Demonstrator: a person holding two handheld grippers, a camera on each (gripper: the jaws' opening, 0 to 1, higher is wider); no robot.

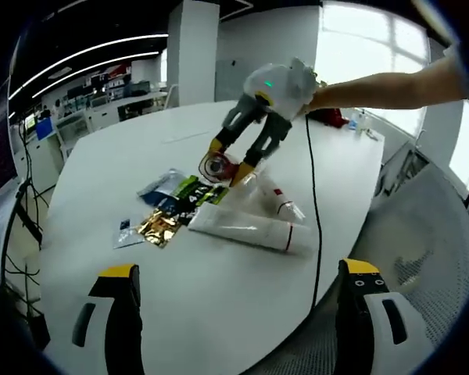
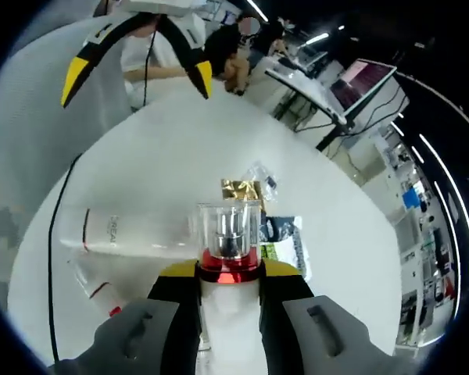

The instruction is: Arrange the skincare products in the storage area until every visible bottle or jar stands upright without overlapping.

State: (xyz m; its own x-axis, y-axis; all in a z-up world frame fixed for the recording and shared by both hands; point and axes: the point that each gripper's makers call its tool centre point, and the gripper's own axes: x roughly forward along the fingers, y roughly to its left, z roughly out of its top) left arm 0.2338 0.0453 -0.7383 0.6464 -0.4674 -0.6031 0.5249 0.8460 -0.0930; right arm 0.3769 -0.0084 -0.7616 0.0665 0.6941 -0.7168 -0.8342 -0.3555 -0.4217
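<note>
Tube (image 1: 246, 227) lying flat on table (image 1: 141, 156); sachets (image 1: 166, 209) beside its left; small bottle (image 1: 277, 199) behind it.

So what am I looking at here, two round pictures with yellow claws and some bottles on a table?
No robot here: a person holds a two-jaw tool in each hand, and each tool carries a fisheye camera looking along its jaws. In the left gripper view, the left tool is open at the bottom, and the right tool reaches over the white table, gripping a pump bottle. The right gripper view shows that bottle close up between its jaws, with the left tool at the top. On the table lie a white tube, a smaller bottle on its side, and several sachets.
</note>
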